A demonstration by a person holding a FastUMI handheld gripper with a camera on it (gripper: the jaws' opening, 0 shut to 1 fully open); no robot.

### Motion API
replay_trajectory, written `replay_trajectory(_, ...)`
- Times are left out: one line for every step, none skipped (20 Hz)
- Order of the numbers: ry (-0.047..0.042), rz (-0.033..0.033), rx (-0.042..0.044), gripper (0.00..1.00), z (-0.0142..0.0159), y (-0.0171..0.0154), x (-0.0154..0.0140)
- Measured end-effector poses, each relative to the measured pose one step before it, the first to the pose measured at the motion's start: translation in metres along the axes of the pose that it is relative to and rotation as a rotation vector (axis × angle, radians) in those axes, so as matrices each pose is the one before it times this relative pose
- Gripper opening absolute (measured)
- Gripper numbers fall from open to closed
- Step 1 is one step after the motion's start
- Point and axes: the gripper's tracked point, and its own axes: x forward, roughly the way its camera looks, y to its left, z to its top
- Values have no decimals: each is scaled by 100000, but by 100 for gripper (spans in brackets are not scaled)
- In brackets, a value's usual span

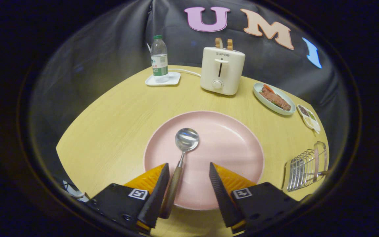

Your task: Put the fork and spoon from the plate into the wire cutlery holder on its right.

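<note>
A pink plate [235, 148] lies on the wooden table just ahead of my gripper [189, 168]. On it rests a spoon [181, 158] with a shiny bowl and a wooden handle; the handle runs back between my fingers, close beside the left one and over the plate's near rim. My gripper is open, the fingers standing wide apart over the plate's near edge and not pressing on the spoon. The wire cutlery holder [303, 169] stands to the right of the plate, and something with a handle sticks out of its right side.
Beyond the plate stand a cream toaster [222, 70] with bread in it and a water bottle [159, 59] on a white coaster. A pale dish with food [273, 98] and a small sauce dish [309, 119] sit at the far right.
</note>
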Motion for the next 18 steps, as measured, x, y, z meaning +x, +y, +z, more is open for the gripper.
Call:
replay_trajectory(807, -271, -609, 69, -289, 76, 98)
replay_trajectory(750, -230, -460, 62, -144, -40, 72)
replay_trajectory(386, -371, -441, 54, -149, -80, -7)
replay_trajectory(414, -49, -509, 47, -21, 27, 17)
replay_trajectory(1014, -308, -554, 39, -288, -76, 6)
replay_trajectory(830, -667, -560, 32, -87, -108, -216)
replay_trajectory(1556, 1041, -726, 24, -252, 351, 361)
replay_trajectory(1021, 643, -425, 17, -231, -60, -56)
replay_trajectory(-38, 638, -536, 14, 94, 41, -21)
replay_trajectory(515, -1833, -1029, 12, -272, -320, 584)
replay_trajectory(706, 105, -661, 10, 50, -8, -652)
replay_trajectory(865, 54, -561, 10, 65, -90, -98)
replay_trajectory(1043, 264, -768, 10, -102, -40, 91)
replay_trajectory(397, 327, -820, 10, 66, -141, 42)
replay_trajectory(544, 275, -969, 10, 55, -142, -109)
replay_trajectory(676, 406, -571, 10, 31, -173, -123)
replay_trajectory(271, 421, -35, 9, -71, -211, -54)
replay_trajectory(414, 660, -7, 9, 8, -233, -122)
